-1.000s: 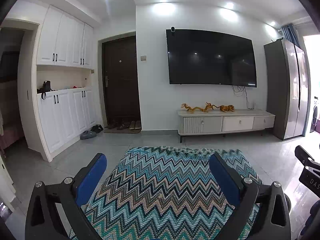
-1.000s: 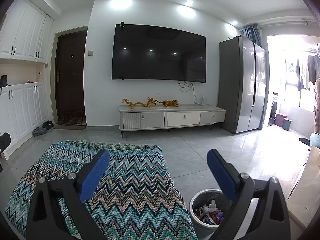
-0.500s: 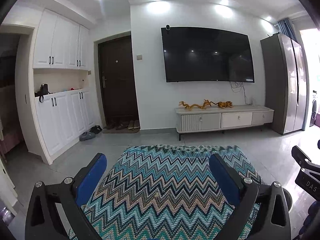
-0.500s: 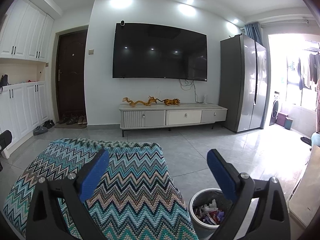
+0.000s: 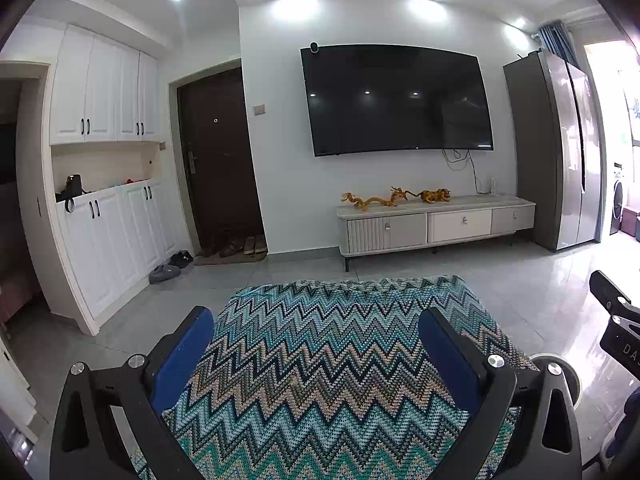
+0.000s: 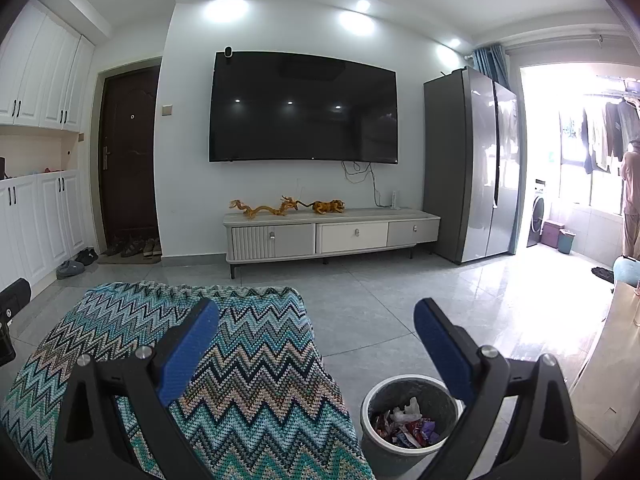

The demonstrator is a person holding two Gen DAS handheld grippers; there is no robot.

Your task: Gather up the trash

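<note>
A grey trash bin (image 6: pixel 372 408) stands on the floor to the right of the zigzag-patterned cloth (image 6: pixel 248 364); it holds several crumpled wrappers (image 6: pixel 408 426). Its rim also shows in the left wrist view (image 5: pixel 560 364), behind my left gripper's right finger. My right gripper (image 6: pixel 316 332) is open and empty, above the cloth's right edge and the bin. My left gripper (image 5: pixel 316 336) is open and empty above the same cloth (image 5: pixel 332 360). No loose trash shows on the cloth.
A TV cabinet (image 6: pixel 332 234) with golden figurines stands under a wall TV (image 6: pixel 304 108). A tall grey fridge (image 6: pixel 472 164) is at the right, white cupboards (image 5: pixel 104 216) and a dark door (image 5: pixel 220 160) at the left. Shoes (image 5: pixel 172 266) lie by the door.
Both views have shifted slightly, with the room sliding up and left in the left wrist view. Both grippers remain open and empty.
</note>
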